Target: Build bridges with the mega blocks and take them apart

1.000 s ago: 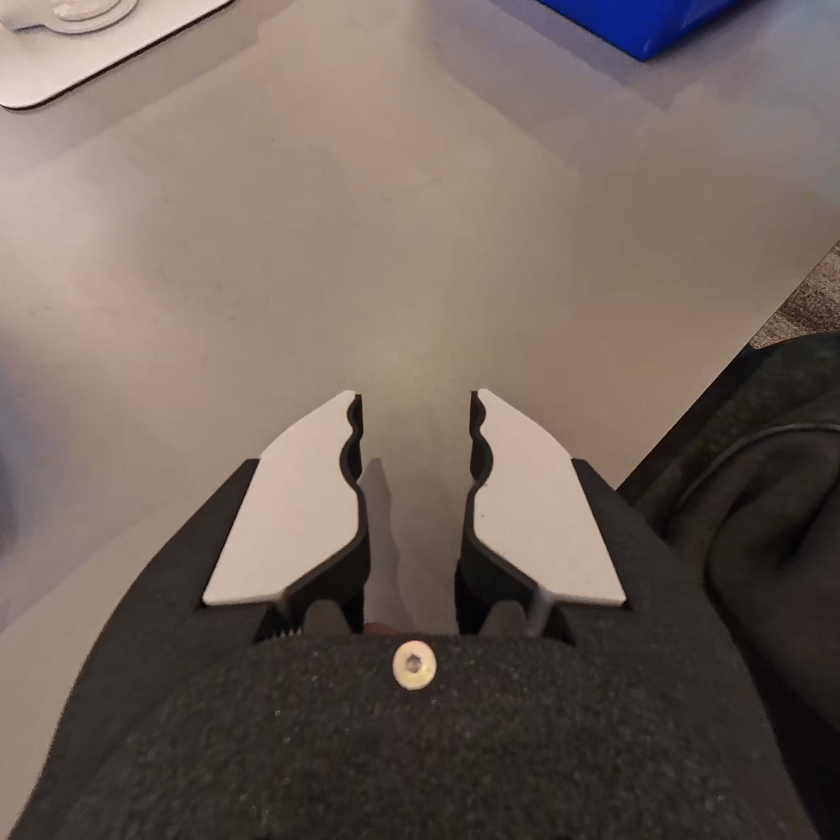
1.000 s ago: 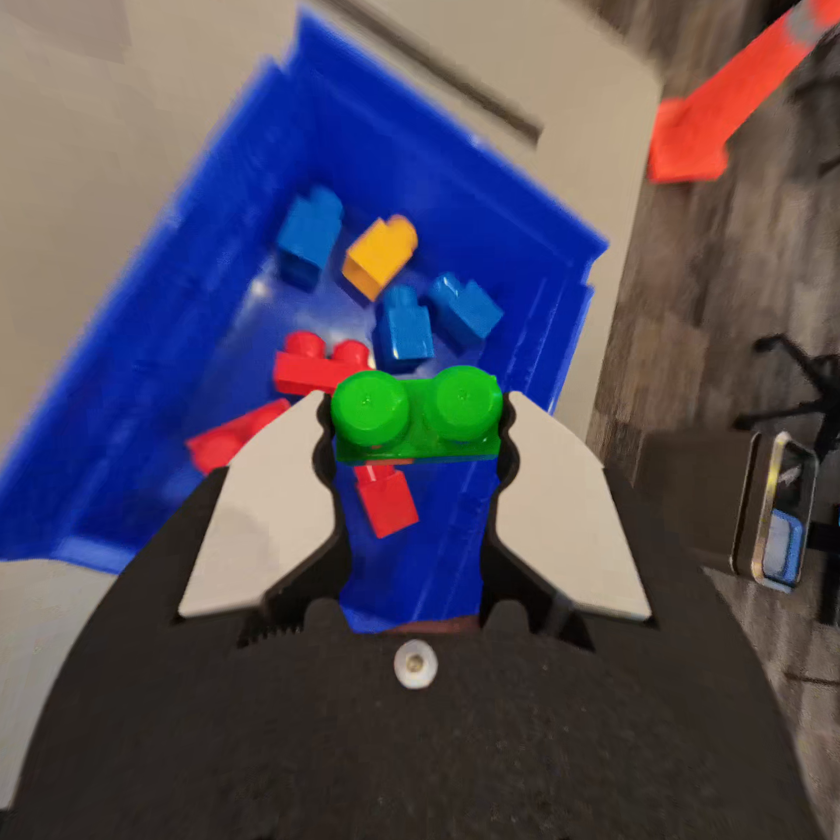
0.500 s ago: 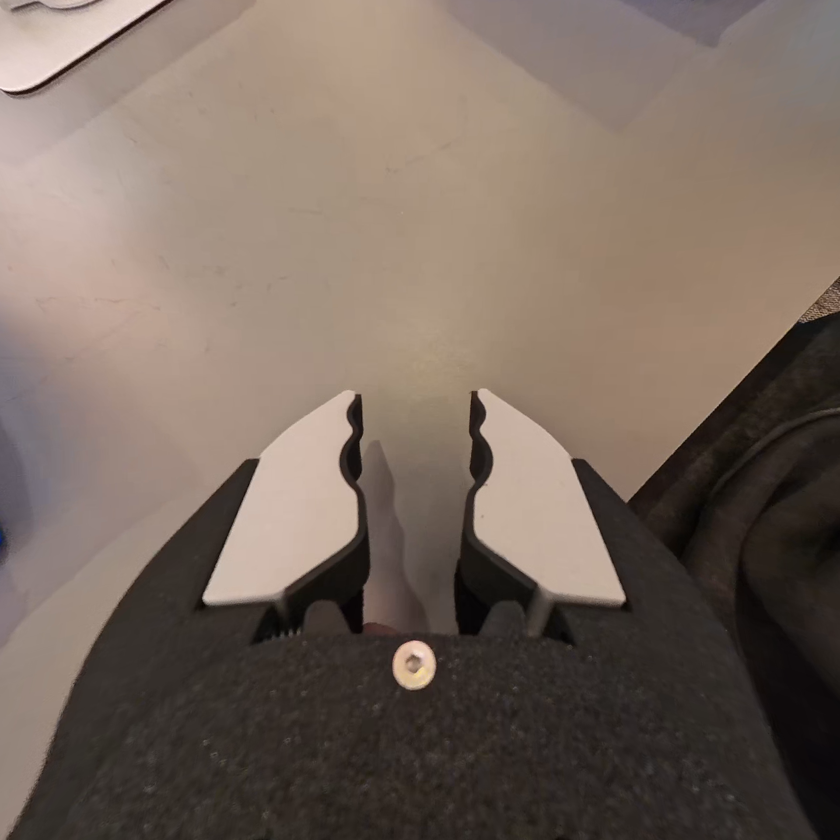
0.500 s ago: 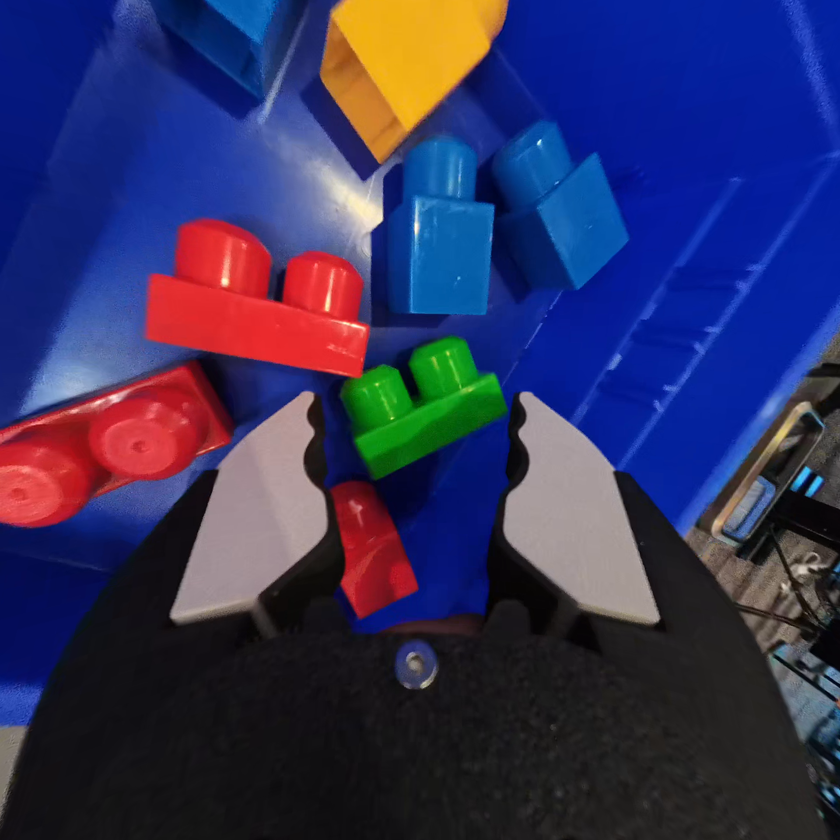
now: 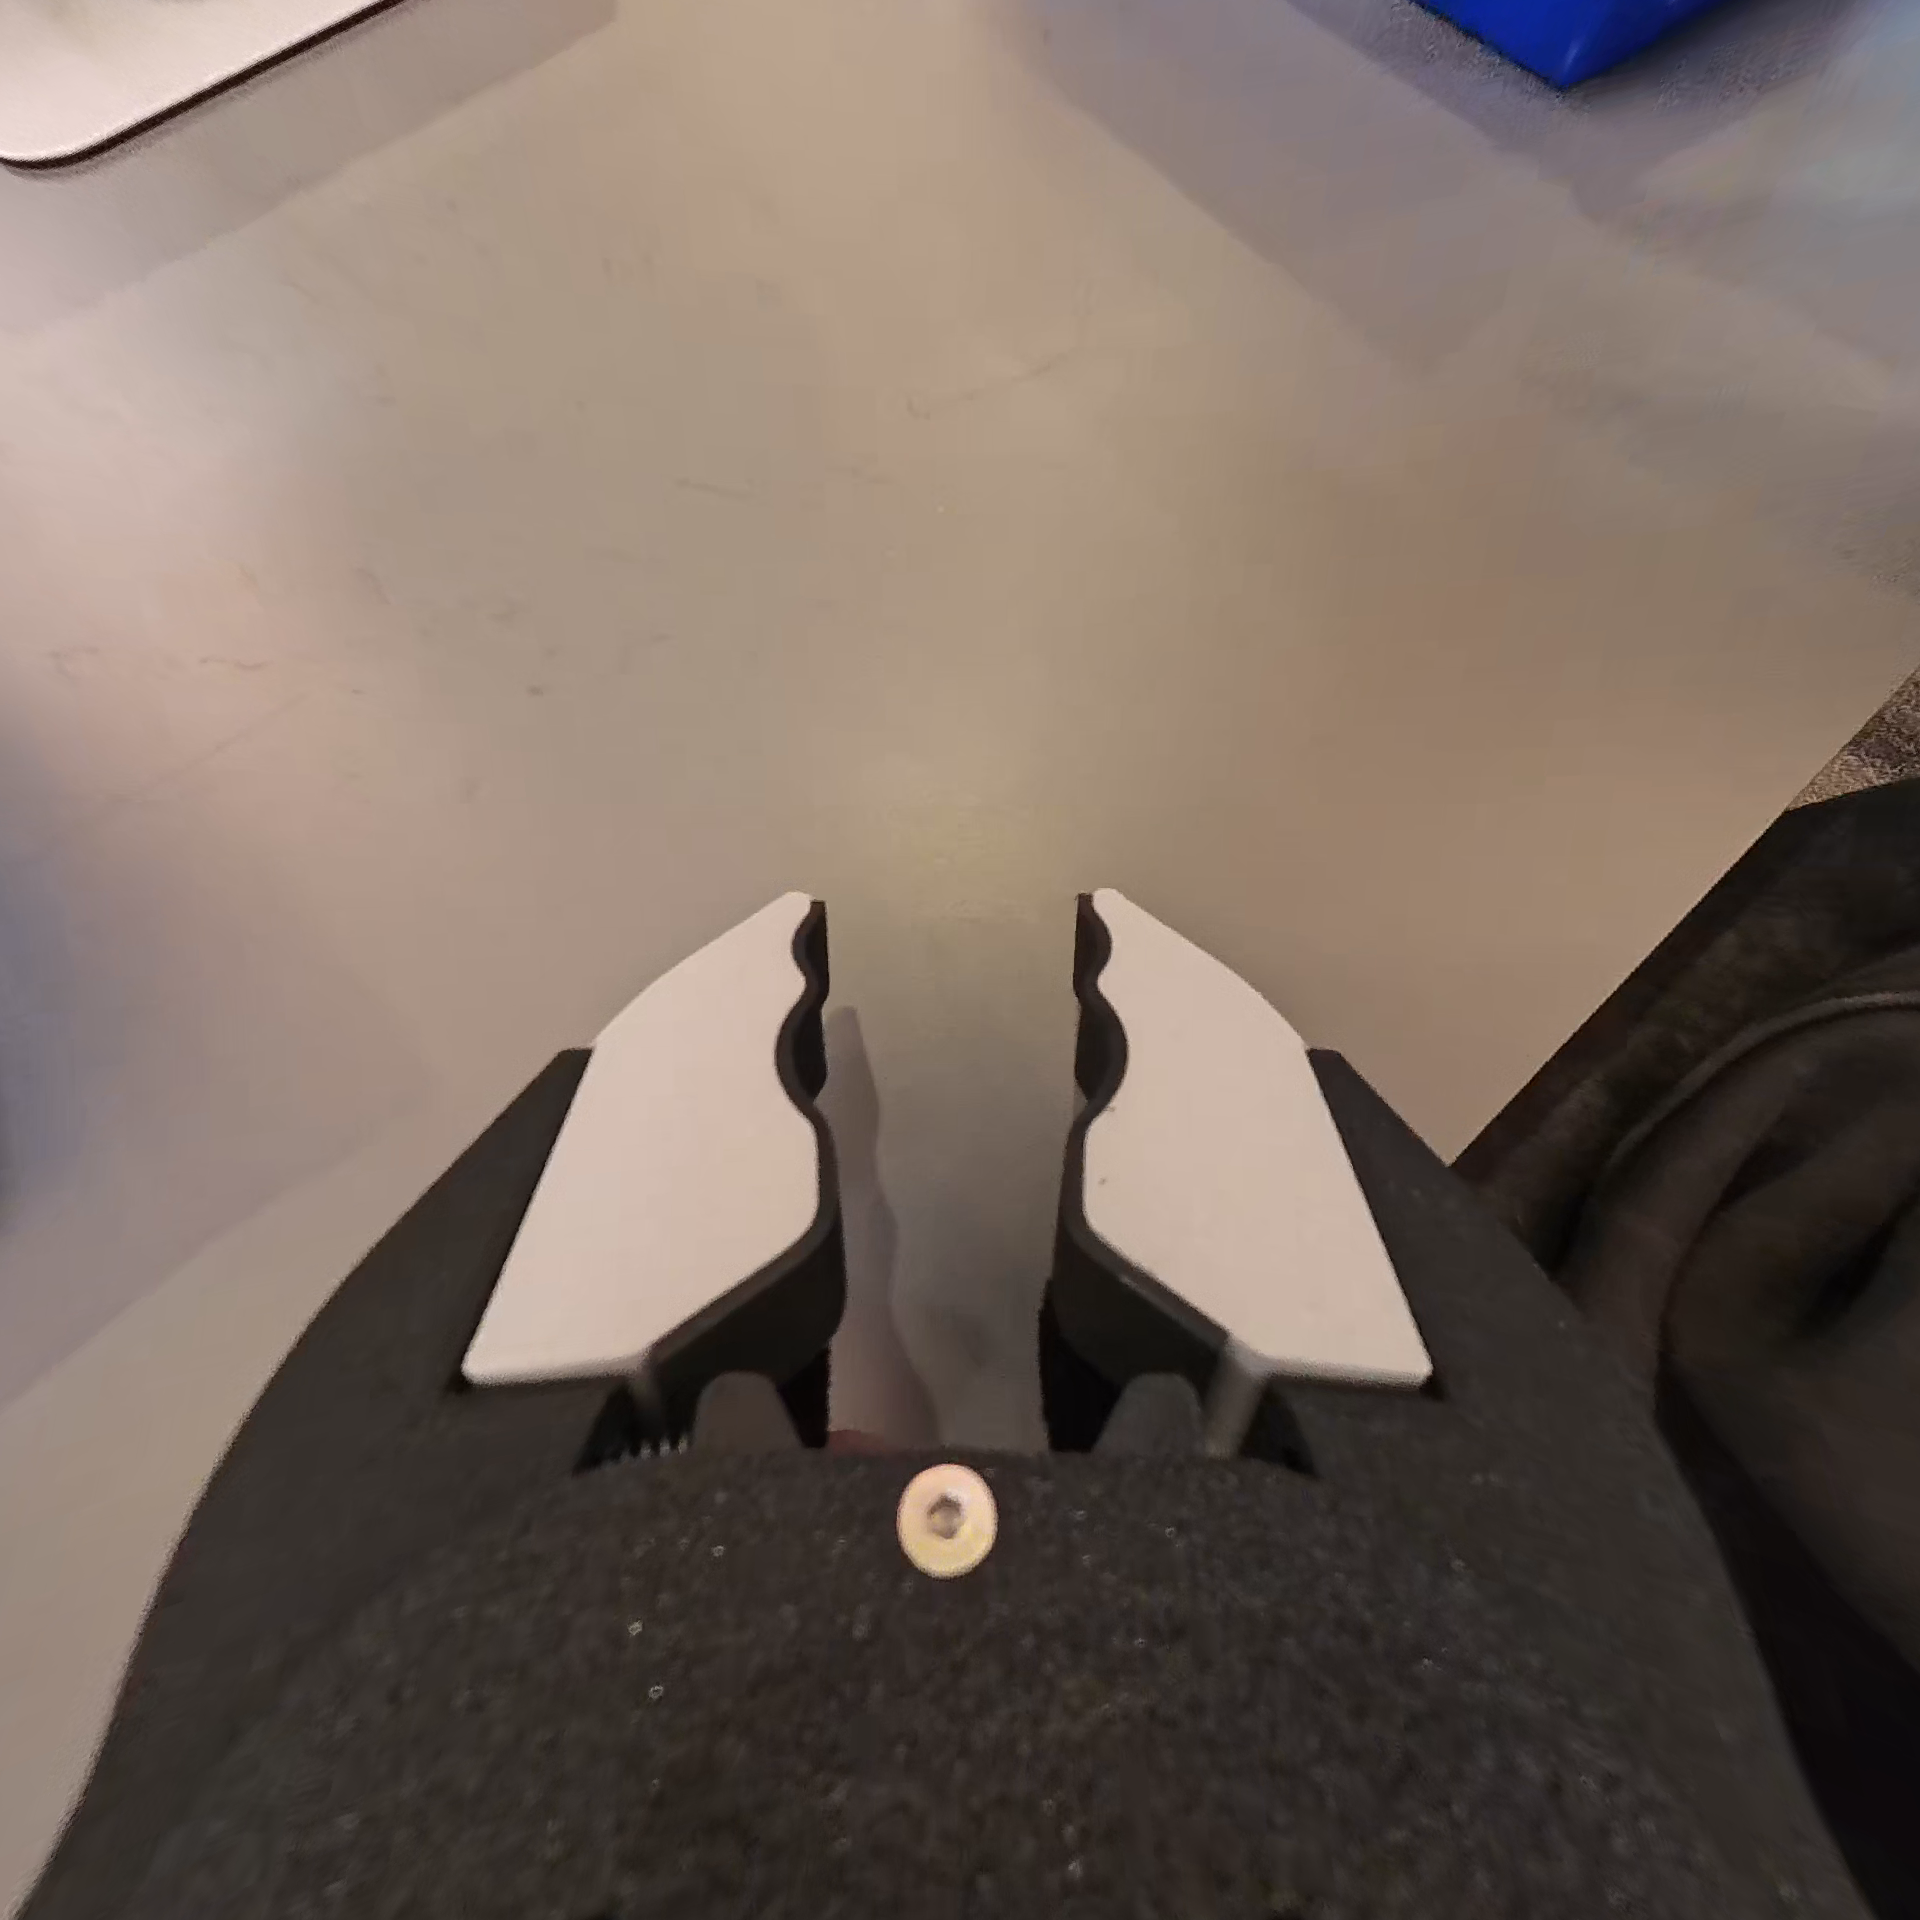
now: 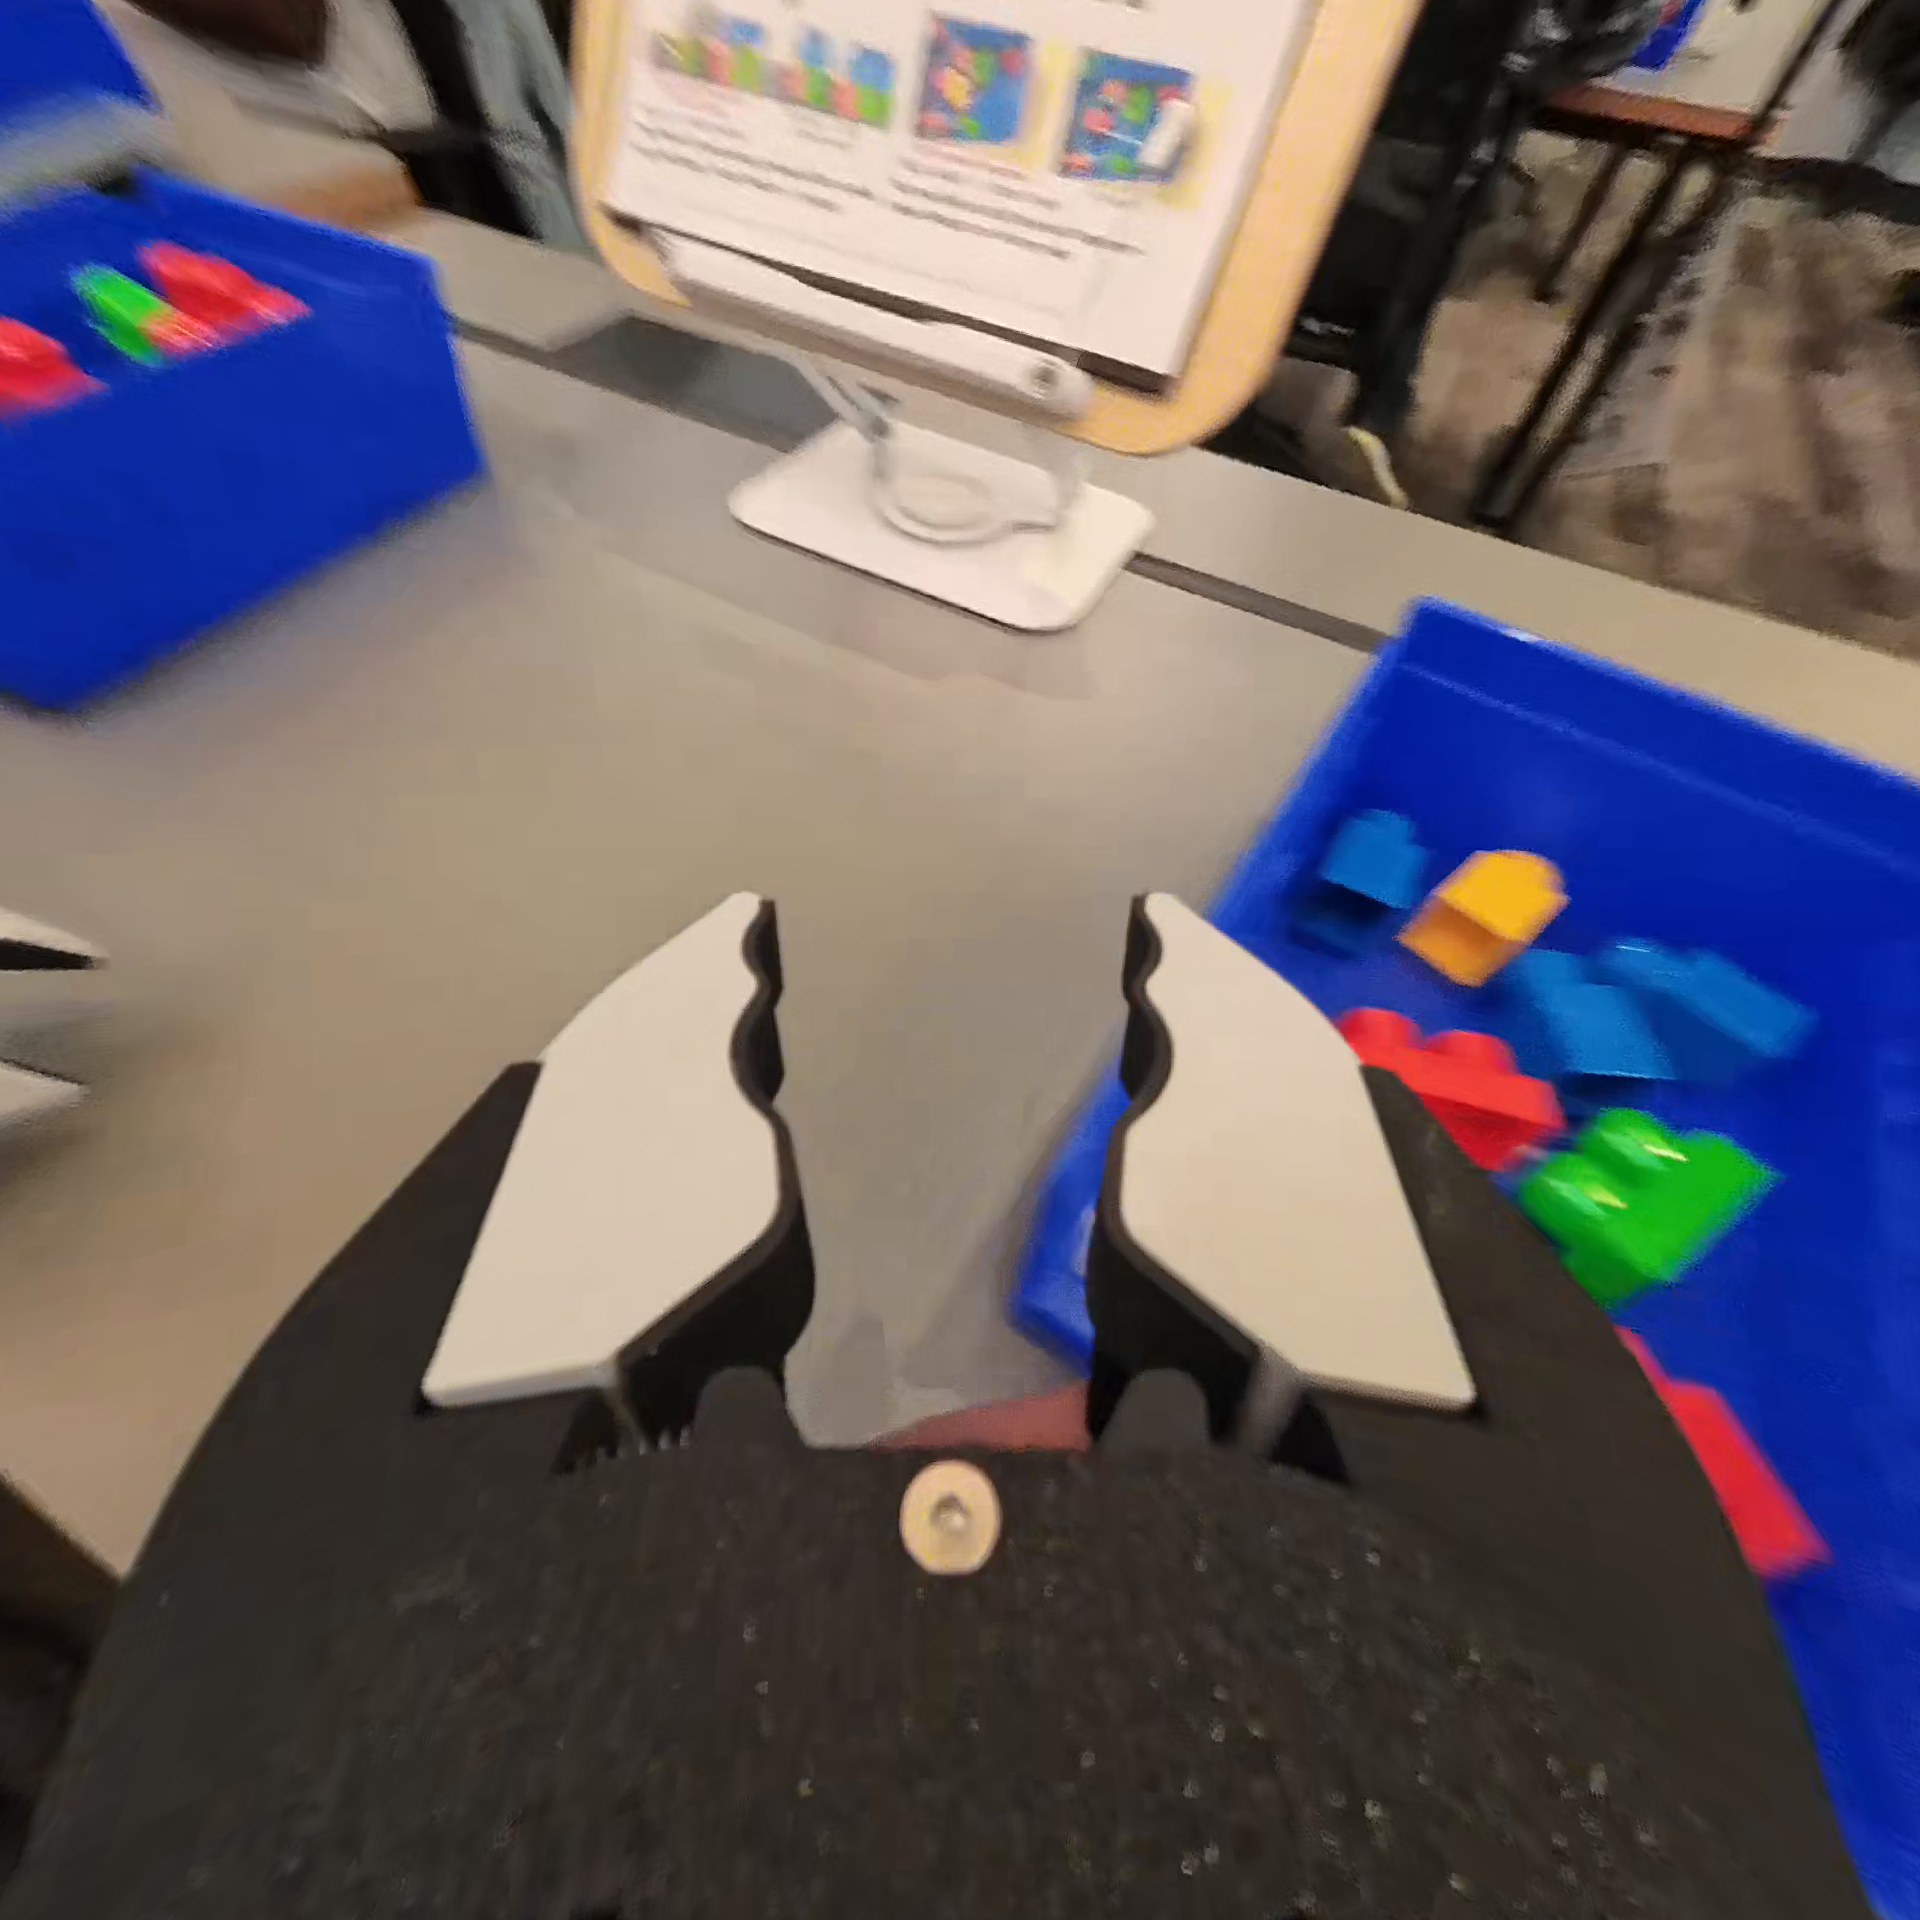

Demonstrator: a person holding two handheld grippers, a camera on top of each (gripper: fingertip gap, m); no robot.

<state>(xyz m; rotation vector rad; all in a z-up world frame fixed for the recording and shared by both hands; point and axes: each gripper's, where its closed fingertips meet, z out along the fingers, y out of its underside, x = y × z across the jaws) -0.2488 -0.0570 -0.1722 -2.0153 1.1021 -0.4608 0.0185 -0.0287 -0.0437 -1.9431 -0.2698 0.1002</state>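
My right gripper is open and empty, above the grey table just left of a blue bin. In the bin lie a green block, a red block, blue blocks, another blue block and a yellow block. My left gripper is open and empty over bare table. A corner of the blue bin shows at the top right of the left wrist view.
A second blue bin with red and green blocks stands at the far left. A stand with a picture sheet is at the back; its white base shows in the left wrist view. A dark sleeve lies at the table's right edge. To reach the blue block in a straight line is about 20 cm for my right fingers, about 45 cm for my left.
My right gripper let go of the green block into the bin, then pulled up and swung left out of the bin. My left gripper has barely moved.
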